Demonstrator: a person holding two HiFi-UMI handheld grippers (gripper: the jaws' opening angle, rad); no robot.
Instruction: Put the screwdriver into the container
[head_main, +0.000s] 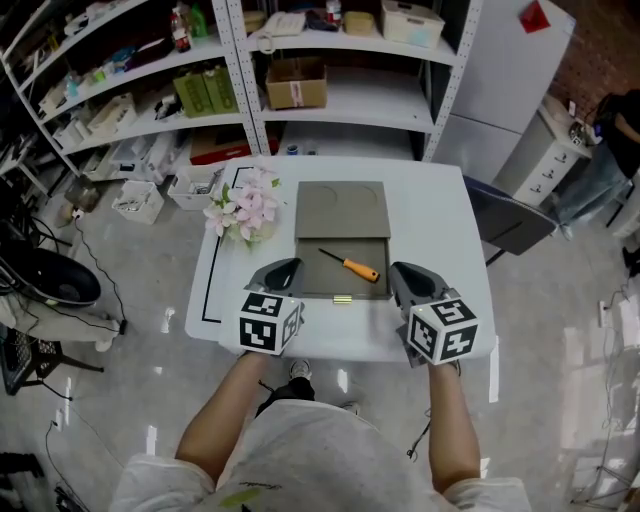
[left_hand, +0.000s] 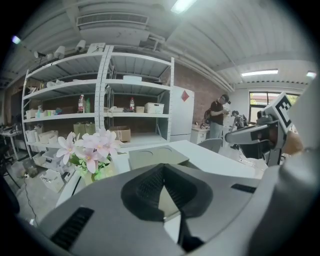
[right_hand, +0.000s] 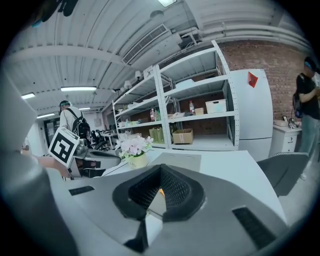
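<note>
A screwdriver (head_main: 352, 266) with an orange handle lies slantwise on the near half of the flat grey container (head_main: 310, 272) in the middle of the white table. The container's far half (head_main: 342, 208) bears two round imprints. My left gripper (head_main: 283, 272) rests at the container's near left corner, shut and empty. My right gripper (head_main: 410, 278) sits at the near right corner, also shut on nothing. In the left gripper view the jaws (left_hand: 163, 170) meet at their tips. In the right gripper view the gripper (right_hand: 161, 170) is shut too, and a bit of the orange handle (right_hand: 161, 192) shows through the gap.
A pot of pink flowers (head_main: 245, 208) stands left of the container. A small brass piece (head_main: 341, 298) lies at the container's near edge. Metal shelves (head_main: 300, 60) stand beyond the table, a grey chair (head_main: 512, 222) to its right. A person (left_hand: 218, 116) stands far off.
</note>
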